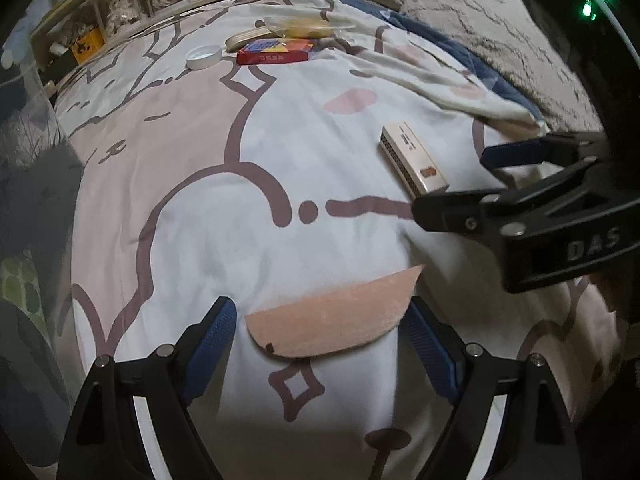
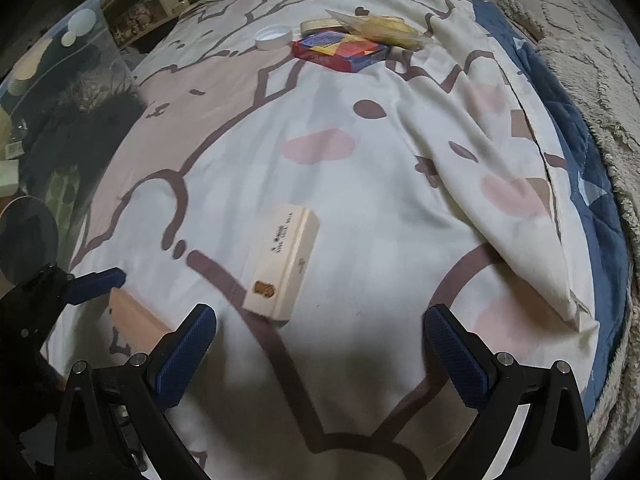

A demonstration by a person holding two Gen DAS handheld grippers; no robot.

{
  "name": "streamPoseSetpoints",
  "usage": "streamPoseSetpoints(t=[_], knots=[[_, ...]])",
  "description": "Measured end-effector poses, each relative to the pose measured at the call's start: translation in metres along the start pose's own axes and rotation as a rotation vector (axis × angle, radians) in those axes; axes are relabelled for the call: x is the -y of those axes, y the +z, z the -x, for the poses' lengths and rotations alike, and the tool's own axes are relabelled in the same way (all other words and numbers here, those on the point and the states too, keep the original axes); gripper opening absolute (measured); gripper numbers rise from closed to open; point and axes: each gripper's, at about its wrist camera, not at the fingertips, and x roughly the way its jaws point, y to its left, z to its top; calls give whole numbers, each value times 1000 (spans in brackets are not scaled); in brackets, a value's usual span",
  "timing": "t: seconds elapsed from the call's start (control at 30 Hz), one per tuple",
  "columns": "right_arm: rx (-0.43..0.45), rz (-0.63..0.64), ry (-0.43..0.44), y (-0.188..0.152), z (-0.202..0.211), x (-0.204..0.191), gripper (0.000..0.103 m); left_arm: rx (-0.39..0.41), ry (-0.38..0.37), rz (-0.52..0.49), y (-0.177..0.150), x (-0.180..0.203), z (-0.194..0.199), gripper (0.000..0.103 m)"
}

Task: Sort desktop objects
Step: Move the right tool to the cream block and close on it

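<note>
Bedsheet (image 2: 360,208) carries cream box (image 2: 282,262), long axis running up-right.

Two close downward wrist views, shared cream box (image 1: 414,159) between.

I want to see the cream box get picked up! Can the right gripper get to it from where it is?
Probably yes. The right gripper is open, and the cream box lies flat on the bedsheet just ahead of its fingertips with nothing between. The left gripper is off to the side, clear of it.
</note>
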Motion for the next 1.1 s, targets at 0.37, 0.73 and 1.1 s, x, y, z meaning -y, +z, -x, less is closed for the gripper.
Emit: streamPoseSetpoints(t=[0.37, 0.73, 1.1], knots=[[-11, -20, -164, 3, -1, 25, 103, -13, -20, 19, 4, -2, 0, 75], [27, -93, -192, 1, 22, 52, 103, -88, -24, 85, -4, -4, 3, 75], [78, -145, 57, 7, 12, 13, 103, -119, -9, 105, -11, 2, 5, 75]])
